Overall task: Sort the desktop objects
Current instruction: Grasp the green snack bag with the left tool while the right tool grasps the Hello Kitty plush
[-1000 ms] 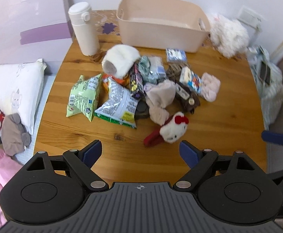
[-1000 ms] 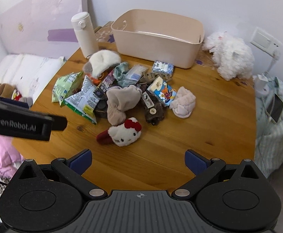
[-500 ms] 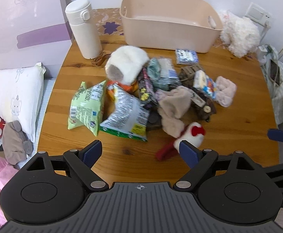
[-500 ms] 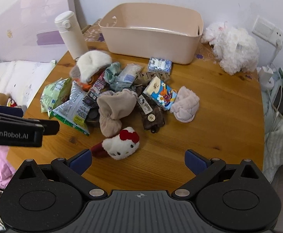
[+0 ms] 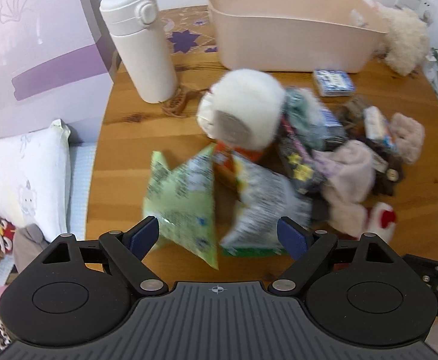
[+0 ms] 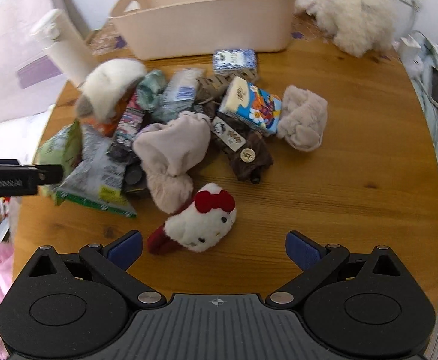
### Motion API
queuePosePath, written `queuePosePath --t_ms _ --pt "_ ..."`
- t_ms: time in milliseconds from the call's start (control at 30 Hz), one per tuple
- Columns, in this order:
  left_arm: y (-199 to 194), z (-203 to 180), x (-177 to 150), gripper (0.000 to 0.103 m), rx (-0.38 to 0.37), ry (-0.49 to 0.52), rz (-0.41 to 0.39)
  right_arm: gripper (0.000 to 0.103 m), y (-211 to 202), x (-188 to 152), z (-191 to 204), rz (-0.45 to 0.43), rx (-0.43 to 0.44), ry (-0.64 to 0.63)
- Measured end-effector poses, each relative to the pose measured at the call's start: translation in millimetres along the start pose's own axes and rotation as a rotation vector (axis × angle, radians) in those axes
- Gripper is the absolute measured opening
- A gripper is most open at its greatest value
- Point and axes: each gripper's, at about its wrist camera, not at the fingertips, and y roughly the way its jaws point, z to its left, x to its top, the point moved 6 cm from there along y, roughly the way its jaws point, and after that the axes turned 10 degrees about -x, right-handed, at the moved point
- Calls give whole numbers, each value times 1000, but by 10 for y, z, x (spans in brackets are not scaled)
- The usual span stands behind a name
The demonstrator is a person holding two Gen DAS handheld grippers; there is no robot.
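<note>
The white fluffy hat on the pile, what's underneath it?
The white fluffy hat rests on an orange packet and a dark snack wrapper; anything deeper is covered.

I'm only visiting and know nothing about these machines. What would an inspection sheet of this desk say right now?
Surface: round wooden table, near right part bare.
Job's things: pile holding a green snack bag, silver snack bag, white fluffy slipper, beige socks, cat plush with red bow, cartoon tissue pack; beige bin behind the pile looks empty.
Clutter: white flask upright beside the bin; fluffy white toy at the far edge.
Grippers: left gripper open over the snack bags; right gripper open near the plush; neither holds anything.
Cables: white charger lead, off the table's right.
Surroundings: pillow on the left, white wall.
</note>
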Motion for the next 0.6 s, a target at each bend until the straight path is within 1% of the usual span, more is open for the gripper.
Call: queuePosePath --t_ms 100,167,233,300,367,433,500,533,600 --pt "156 134 71 88 8 4 13 103 138 19 32 28 -31 44" --pt "249 209 99 88 -1 3 23 102 229 25 55 45 -52 59" --pt "339 272 110 88 -17 -4 31 97 317 16 95 66 -38 78" --pt "423 318 101 88 -26 -16 42 96 405 -2 132 99 -12 105" --pt "505 373 76 88 -19 -48 59 94 488 -30 164 124 -5 133" --pt "581 430 44 88 -39 -83 84 88 556 -46 184 140 -9 155" --pt "638 463 11 88 -66 -109 88 83 602 -46 186 144 -13 180" --pt "655 479 -1 88 -69 -116 88 78 620 -41 186 147 -13 189" --pt "719 514 -23 88 -67 -135 92 76 658 -31 185 156 -16 204"
